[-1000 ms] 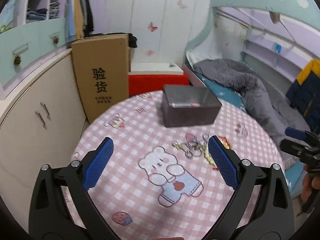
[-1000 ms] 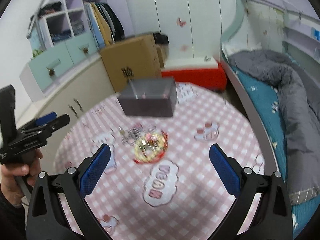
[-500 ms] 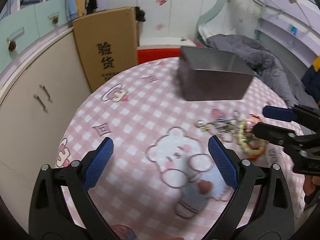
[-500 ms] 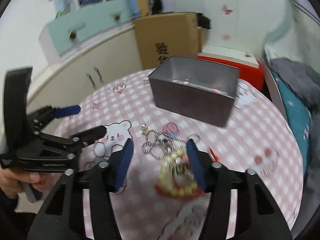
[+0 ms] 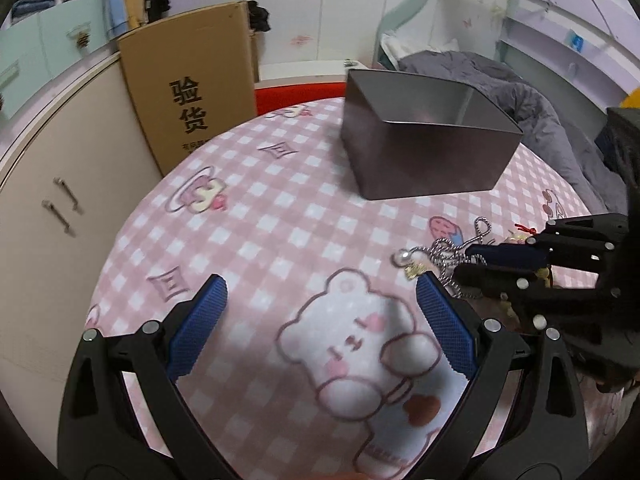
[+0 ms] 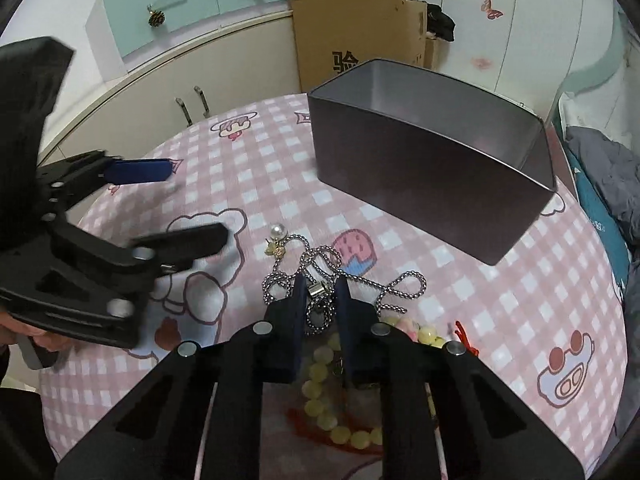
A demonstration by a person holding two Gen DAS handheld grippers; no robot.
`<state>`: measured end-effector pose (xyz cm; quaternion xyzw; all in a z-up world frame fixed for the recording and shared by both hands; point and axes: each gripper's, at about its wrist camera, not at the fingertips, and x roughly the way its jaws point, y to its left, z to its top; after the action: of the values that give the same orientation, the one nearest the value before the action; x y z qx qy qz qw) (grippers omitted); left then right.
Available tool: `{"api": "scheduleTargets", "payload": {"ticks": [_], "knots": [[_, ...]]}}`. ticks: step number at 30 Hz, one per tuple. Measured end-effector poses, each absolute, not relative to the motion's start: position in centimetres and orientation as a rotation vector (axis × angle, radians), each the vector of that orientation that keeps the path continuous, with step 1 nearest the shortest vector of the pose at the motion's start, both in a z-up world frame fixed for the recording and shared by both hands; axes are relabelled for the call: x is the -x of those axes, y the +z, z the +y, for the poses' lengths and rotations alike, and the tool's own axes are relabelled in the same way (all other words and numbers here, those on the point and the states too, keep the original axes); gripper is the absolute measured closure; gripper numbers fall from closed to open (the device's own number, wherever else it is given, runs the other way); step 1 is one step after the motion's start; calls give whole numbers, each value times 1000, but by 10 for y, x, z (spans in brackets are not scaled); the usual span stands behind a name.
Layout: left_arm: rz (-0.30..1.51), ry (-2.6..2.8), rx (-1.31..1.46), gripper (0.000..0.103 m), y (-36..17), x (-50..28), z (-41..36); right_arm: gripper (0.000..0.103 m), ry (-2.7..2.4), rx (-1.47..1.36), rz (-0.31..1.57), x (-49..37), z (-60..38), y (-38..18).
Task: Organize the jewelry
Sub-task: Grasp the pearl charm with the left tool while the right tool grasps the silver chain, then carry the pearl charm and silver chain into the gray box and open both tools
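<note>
My right gripper point(image 6: 320, 286) closes in on a silver bead chain point(image 6: 320, 268) on the pink checked tablecloth point(image 6: 248, 184)

I see its 2 fingers nearly together with part of the chain between them, though I cannot tell if they truly clamp it. The chain lies in loose loops beside a pearl charm point(image 6: 278, 231) and a yellow bead bracelet point(image 6: 320, 376), all in front of the open grey tin box point(image 6: 420, 168). My left gripper point(image 5: 320, 312) hovers over the bear print point(image 5: 360, 340), its blue pads spread wide with nothing between them
</note>
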<state>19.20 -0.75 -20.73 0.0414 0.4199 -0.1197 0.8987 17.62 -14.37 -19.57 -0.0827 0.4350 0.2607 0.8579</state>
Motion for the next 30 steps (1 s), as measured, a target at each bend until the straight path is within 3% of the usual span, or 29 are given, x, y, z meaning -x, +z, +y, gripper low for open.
{"api": "scheduleTargets", "payload": {"ticks": [10,14,16,17,18,22,30], "knots": [[917,-274,-152,10,-220,-215,-38,90,506,71,894,-175,-166,-180],[913,-292,-145,26,-223,-213,-41,90,500,46,891,-175,-172,-179],[904,-307,-136,49,-220,-211,-41,90,505,34,890,-175,-174,-178],[904,-312,-130,56,-219,-211,-40,90,508,29,888,-175,-174,-177],[904,-321,-116,70,-218,-212,-38,90,508,28,886,-175,-175,-176],[919,-350,-50,92,-217,-216,-27,90,518,19,869,-172,-173,-168],[920,-389,-6,92,-218,-206,-12,90,527,18,845,-168,-173,-157]]}}
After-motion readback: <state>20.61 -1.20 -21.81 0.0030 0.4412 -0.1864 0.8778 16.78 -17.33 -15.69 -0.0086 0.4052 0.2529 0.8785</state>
